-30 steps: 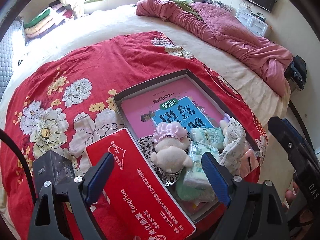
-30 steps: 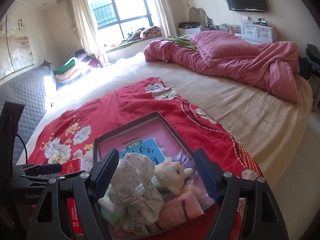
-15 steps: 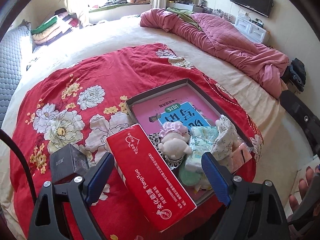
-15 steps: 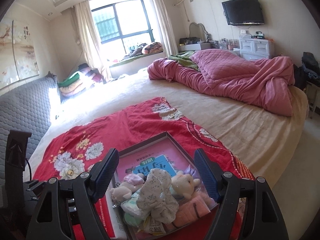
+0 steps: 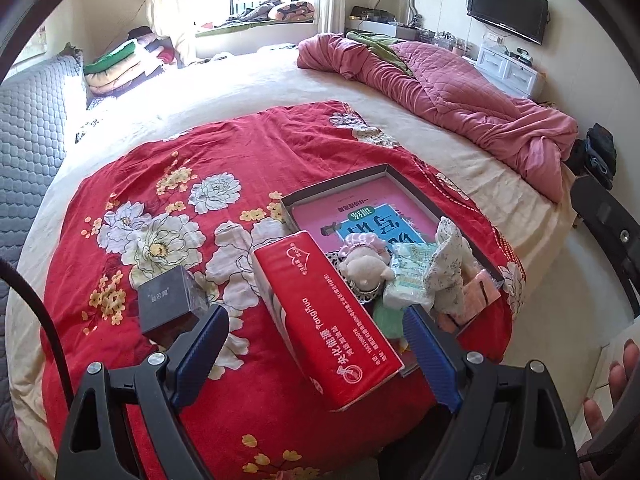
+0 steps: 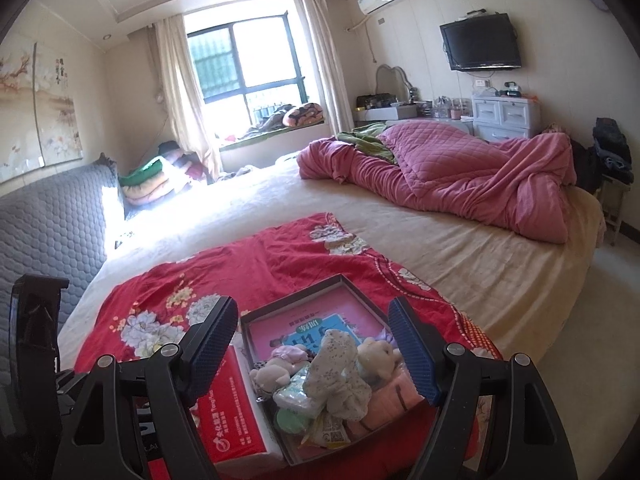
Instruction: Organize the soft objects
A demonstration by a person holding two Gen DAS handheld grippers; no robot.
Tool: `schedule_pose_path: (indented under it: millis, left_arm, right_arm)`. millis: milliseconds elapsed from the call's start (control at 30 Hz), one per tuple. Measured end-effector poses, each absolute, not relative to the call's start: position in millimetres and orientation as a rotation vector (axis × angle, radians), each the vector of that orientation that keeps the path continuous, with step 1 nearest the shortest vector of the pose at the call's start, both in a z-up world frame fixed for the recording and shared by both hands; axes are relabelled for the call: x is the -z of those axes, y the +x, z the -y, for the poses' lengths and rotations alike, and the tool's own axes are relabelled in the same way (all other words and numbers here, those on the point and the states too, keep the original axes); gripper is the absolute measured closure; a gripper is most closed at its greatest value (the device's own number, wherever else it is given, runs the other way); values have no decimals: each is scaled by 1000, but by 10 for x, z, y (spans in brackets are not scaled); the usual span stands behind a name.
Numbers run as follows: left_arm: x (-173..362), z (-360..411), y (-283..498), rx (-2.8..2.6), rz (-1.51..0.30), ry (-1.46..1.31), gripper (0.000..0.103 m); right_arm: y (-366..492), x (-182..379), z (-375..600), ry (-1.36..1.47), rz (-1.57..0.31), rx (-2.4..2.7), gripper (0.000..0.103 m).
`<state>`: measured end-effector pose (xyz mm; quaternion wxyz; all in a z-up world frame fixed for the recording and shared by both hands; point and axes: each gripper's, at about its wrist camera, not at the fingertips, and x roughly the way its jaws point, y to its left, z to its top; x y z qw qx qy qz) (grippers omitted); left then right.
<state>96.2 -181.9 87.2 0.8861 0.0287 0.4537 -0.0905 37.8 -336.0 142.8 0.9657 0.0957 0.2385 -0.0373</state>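
Risk sits first at the left: the dark box (image 5: 170, 304) and the red tissue pack (image 5: 324, 320) lean at the tray's (image 5: 340, 178) near-left edge, so a careless pass of the left tool (image 5: 316, 350) could knock either across the red floral cover (image 5: 160, 200). Rightward, the plush toy (image 5: 362, 266), wipes packet (image 5: 408, 276) and floral cloth (image 5: 448, 264) are heaped in the tray and might spill. Both tools, the right tool (image 6: 314, 346) too, gape empty and have drawn back, higher than before.
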Motion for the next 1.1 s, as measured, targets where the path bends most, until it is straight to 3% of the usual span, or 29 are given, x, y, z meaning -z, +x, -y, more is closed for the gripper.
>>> schedule_pose_path:
  millis: [1100]
  left_arm:
    - [-388,1720,313,165,-963,53,15]
  right_arm:
    - [-188,-640,3166,82,-627,115,24]
